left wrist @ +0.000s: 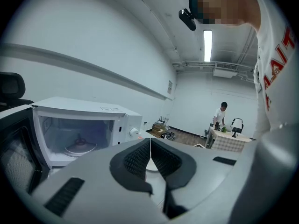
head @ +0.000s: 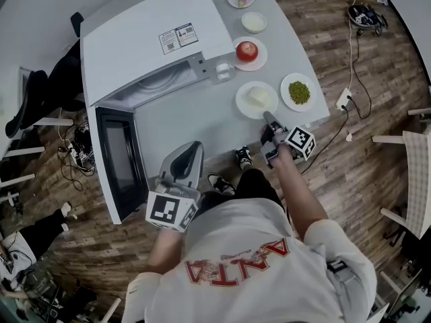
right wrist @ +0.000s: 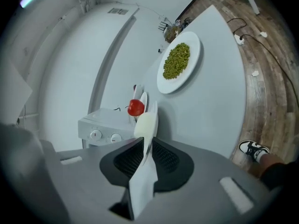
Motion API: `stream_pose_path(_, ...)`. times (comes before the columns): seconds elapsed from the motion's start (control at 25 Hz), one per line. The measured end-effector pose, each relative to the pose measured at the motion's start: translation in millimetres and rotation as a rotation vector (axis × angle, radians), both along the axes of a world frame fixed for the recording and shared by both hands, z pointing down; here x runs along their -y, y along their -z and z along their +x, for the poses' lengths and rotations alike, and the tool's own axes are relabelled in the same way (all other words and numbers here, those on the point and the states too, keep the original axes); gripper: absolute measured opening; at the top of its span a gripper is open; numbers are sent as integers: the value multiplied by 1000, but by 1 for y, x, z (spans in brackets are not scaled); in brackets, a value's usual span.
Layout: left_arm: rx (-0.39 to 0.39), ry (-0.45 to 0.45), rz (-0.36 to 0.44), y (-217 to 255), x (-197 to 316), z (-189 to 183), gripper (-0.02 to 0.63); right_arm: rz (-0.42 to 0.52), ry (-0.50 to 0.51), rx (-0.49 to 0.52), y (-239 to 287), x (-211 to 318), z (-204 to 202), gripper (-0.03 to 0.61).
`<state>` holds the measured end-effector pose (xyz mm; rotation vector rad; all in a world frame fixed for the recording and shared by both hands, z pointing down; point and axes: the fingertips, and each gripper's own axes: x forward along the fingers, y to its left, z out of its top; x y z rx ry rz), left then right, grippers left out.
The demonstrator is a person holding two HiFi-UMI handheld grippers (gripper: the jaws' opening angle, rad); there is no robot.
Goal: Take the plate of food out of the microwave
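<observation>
Table [head: 182,123]: food plate [head: 242,103] in right tool [head: 268,118]

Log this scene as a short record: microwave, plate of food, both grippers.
Microwave: white microwave, door open, only its glass turntable inside
Plate: white plate of pale food, on the grey table, outside the microwave
Right gripper: jaws closed on that plate's rim
Left gripper: jaws together, empty
Nearby: plate of green peas, plate with a red apple

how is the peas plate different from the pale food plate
The peas plate carries a green heap; the pale-food plate carries one whitish lump. The peas plate stands free; the pale-food plate has its rim between the jaws of the right gripper. Both are white plates on the table.
</observation>
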<state>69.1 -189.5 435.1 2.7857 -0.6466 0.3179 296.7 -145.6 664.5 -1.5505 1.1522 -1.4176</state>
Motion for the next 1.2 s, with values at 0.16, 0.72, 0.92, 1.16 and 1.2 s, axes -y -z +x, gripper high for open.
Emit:
stream_pose_path(0.16, -3, 0, -14, -3, 3, 1, 11, -48, 68, -80, 3, 3, 1, 96)
stream_pose_path(0.72, -21, 10, -92, -15, 0, -7, 11, -426, 506, -629, -19, -8, -12, 209)
stream_pose_path(0.92, -53, 24, -90, -9, 4, -11, 11, -447, 544, -689, -15, -13, -15, 195)
stream_pose_path(1.16, -83, 65, -59, 4, 12, -27, 11, -225, 528, -812, 57, 13, -44, 28)
stream_pose_path(1.2, -91, 75, -51, 7, 14, -30, 11, -176, 522, -836, 74, 19, -51, 12)
